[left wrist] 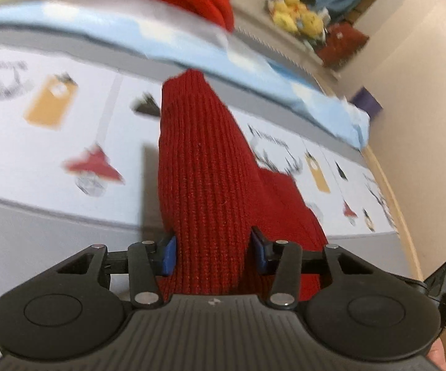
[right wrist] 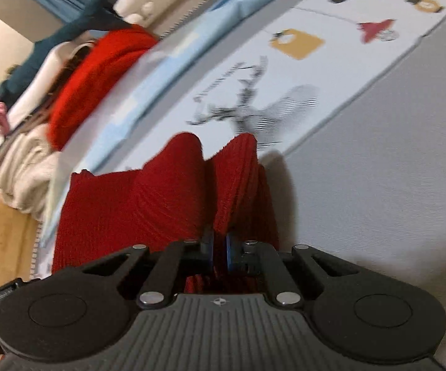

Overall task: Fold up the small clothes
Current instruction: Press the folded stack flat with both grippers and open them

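Red ribbed knit garment [left wrist: 204, 167] — bunched, lifted — clamped in both the left tool [left wrist: 213, 255] and right tool [right wrist: 219, 252].

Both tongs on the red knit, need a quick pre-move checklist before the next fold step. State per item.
1. Left tongs on the red knit garment: ok, a thick bunch sits between the blue pads, which stand apart around it.
2. Right tongs on the same garment: ok, pads nearly together on a thin fold.
3. Fabric flat between the two grips: not ok, it is bunched in ridges in both views.
4. Printed sheet beneath to lay the fold on: ok.
5. Whether the garment is lifted off the sheet: cannot tell.
6. Red pile farther back kept apart from the held piece: ok in the right wrist view.
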`<state>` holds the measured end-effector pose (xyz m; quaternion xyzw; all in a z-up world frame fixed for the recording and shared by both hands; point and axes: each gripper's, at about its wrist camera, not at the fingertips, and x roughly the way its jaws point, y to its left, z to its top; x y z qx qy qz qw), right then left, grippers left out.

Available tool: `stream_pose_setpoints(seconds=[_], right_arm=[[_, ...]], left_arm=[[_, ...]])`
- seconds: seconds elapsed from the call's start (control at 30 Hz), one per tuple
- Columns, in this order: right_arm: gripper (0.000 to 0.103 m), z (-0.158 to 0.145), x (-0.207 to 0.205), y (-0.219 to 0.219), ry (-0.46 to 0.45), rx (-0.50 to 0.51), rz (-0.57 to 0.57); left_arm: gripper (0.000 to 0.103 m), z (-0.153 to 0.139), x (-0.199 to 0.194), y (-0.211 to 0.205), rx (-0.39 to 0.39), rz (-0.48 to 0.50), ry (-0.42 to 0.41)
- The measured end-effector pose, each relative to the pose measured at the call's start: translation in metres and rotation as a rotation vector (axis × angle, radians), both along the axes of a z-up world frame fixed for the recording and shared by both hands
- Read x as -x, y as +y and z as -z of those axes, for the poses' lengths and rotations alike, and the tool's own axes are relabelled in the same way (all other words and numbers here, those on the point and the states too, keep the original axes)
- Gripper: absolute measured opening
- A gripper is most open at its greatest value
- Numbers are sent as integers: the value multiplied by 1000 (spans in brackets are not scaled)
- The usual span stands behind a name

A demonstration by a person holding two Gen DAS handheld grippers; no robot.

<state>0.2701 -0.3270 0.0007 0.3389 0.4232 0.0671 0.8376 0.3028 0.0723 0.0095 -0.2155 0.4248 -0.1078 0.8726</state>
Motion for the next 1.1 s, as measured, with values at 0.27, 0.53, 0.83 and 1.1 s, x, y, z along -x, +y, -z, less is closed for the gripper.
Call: stream_pose_setpoints(seconds=[0.27,0.53,0.83,1.1], right_arm=[[9,-12,-29,75,-109,11,-66],[39,-24,-22,98,-121,137,-85],[56,-25,-1,121,-64,68,-329],[21,-23,6,124,-30,190,-372]], left_arm=[[49,-29,11,80,-80,-149,-128],[64,1,23,97,-118,-32,112],[72,54,29,79,-101,40,325],[71,51,33,46,-119,102,296]])
